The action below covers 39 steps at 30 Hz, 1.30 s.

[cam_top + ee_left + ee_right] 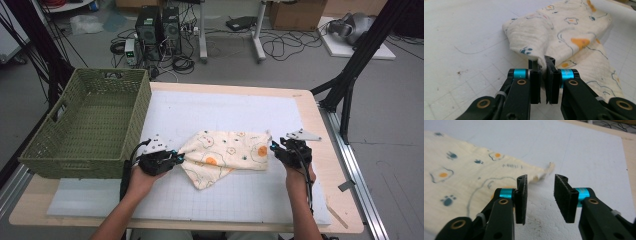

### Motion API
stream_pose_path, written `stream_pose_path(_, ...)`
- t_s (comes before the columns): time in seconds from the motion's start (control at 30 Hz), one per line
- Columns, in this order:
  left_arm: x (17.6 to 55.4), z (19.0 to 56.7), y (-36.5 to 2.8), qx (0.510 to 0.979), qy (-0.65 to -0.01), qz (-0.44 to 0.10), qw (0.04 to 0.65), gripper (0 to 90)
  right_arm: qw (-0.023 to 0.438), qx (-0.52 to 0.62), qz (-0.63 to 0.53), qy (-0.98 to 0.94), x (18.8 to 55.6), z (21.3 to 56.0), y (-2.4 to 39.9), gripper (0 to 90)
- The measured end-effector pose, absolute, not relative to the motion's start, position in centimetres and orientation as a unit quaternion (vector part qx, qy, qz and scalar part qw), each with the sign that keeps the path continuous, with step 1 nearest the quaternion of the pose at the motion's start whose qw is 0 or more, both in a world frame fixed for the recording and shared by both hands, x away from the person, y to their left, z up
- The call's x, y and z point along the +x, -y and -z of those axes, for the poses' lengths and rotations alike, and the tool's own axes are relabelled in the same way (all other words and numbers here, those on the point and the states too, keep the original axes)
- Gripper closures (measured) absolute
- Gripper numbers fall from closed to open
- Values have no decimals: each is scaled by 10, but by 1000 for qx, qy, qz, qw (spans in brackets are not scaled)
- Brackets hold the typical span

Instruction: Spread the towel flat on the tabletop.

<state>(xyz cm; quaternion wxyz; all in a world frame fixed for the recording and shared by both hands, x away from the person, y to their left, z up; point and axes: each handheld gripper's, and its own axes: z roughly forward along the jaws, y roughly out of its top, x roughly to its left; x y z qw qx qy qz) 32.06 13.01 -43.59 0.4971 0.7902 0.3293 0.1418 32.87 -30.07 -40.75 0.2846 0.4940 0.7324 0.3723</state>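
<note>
left hand-held gripper (543, 75): clamped on a pinched corner of the cloth (225, 155) | cloth: partly folded, mid-tabletop (320, 130) on the white mat (225, 107) | right hand-held gripper (540, 191): jaws parted, cloth edge free | left: finish folding, perhaps into green basket (90, 125), judging by layout

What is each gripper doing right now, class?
Left gripper: closed on a fold of the cloth.
Right gripper: open, holding nothing, the cloth's corner just beyond it.
</note>
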Motion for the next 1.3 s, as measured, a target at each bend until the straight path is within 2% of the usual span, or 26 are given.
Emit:
stream_pose_path(0.13, 321, 436, -131, 787, -331, -146, 499, 830, 264, 461, -402, -746, 314, 407, 301, 573)
stream_pose_path(0.3, 322, 436, -132, 788, -332, -150, 497, 830, 197, 392, -405, -803, 305, 421, 282, 463)
stream_pose_path(0.4, 322, 436, -133, 787, -333, -151, 497, 830, 181, 353, -402, -825, 301, 427, 270, 458)
stream_pose_path(0.53, 322, 436, -133, 784, -336, -152, 499, 830, 193, 297, -354, -866, 298, 439, 245, 492)
stream_pose_path(0.6, 322, 436, -133, 785, -335, -153, 498, 827, 195, 297, -339, -871, 301, 443, 242, 525)
stream_pose_path(0.63, 322, 436, -134, 785, -335, -153, 499, 826, 197, 301, -340, -869, 302, 442, 242, 587)
stream_pose_path(0.67, 322, 436, -134, 784, -335, -154, 499, 826, 197, 301, -340, -869, 302, 442, 242, 587)
stream_pose_path(0.7, 323, 436, -134, 783, -336, -153, 500, 826, 201, 299, -331, -872, 304, 442, 241, 726)
stream_pose_path(0.77, 323, 436, -134, 785, -335, -154, 498, 826, 192, 303, -330, -873, 305, 441, 240, 857)
stream_pose_path(0.87, 322, 436, -133, 785, -335, -157, 496, 826, 188, 304, -336, -871, 305, 433, 240, 870)
stream_pose_path(0.97, 323, 437, -134, 785, -339, -159, 493, 826, 204, 316, -375, -847, 309, 417, 245, 870)
stream_pose_path(1.13, 323, 437, -132, 788, -335, -159, 491, 826, 230, 333, -376, -833, 336, 400, 246, 869)
stream_pose_path(1.3, 323, 438, -131, 789, -334, -159, 491, 818, 246, 330, -356, -839, 362, 401, 238, 869)
